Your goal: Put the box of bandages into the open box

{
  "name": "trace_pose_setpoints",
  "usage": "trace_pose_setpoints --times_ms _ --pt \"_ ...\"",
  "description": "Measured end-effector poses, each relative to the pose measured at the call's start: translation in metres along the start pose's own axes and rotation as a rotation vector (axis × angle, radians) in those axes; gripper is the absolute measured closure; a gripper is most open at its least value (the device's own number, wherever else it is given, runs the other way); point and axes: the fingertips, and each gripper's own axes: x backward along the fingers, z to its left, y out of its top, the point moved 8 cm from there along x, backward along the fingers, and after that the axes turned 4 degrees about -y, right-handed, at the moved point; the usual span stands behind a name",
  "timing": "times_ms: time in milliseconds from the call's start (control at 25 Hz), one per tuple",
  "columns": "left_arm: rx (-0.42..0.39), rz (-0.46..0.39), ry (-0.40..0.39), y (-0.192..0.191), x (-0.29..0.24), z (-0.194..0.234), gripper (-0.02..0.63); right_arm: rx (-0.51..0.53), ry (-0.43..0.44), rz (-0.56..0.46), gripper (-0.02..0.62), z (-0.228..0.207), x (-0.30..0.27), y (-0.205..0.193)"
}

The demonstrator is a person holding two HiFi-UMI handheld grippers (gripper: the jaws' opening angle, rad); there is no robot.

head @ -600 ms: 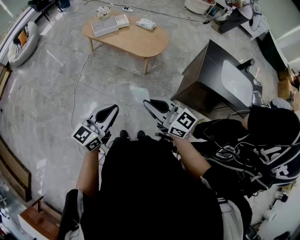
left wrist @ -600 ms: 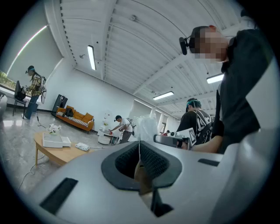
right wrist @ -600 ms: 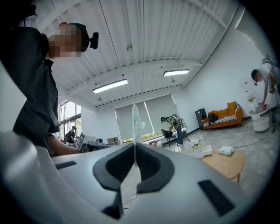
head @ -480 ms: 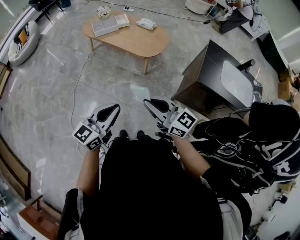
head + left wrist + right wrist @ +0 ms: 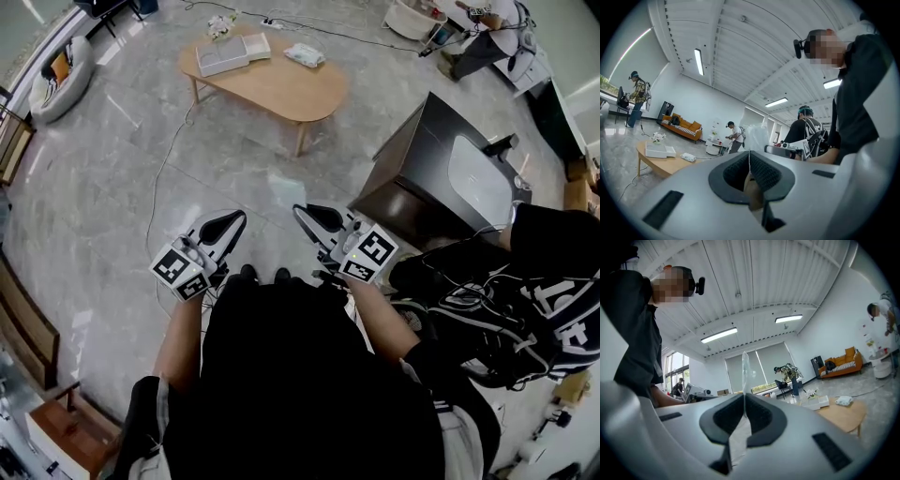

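Jaws on the left gripper [image 5: 750,159] are pressed together, the dark ribbed pads meeting along one seam with nothing caught between them. The right gripper [image 5: 744,401] is likewise closed. A thin clear sliver stands up from its seam, and I cannot tell what it is. Both grippers are held level in front of the person's dark clothing, side by side and a little apart, each with its marker cube [image 5: 180,272] nearest the body.

Beyond them lies a pale marble floor [image 5: 112,187], with a cable [image 5: 167,141] trailing across it towards the far side. To the right, just past the right gripper, stands a dark cabinet [image 5: 412,169] with a grey panel on top. Nearer on the right sits another person in black clothing with white markings [image 5: 534,309].

Well apart from both grippers, far and slightly left, is an oval wooden table [image 5: 281,84]. The open box [image 5: 222,58], white and shallow, sits at the table's left end. A small flat box [image 5: 257,43] lies just beside it on the right; it is too small to read whether this is the box of bandages. Further right on the table lies a white packet [image 5: 306,54], and a small bunch of flowers [image 5: 220,24] sits at the far edge behind the open box. A pale sofa [image 5: 56,80] stands at the far left.
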Motion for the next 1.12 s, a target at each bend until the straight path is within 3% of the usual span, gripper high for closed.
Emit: trace_pose_setpoints --times_ms 120,560,760,1120 --pt "0.008 0.004 0.023 0.010 -0.022 0.011 0.586 -0.033 0.012 -0.013 0.575 -0.028 0.001 0.012" --pt "0.076 0.030 0.075 0.001 -0.030 0.045 0.586 -0.100 0.037 0.025 0.575 -0.067 -0.026 0.000" --pt "0.100 0.022 0.066 0.012 -0.052 0.095 0.586 -0.100 0.034 0.041 0.575 -0.105 -0.063 0.008" --pt "0.061 -0.019 0.032 0.073 -0.094 0.217 0.586 -0.081 0.008 0.054 0.575 -0.193 -0.156 0.039"
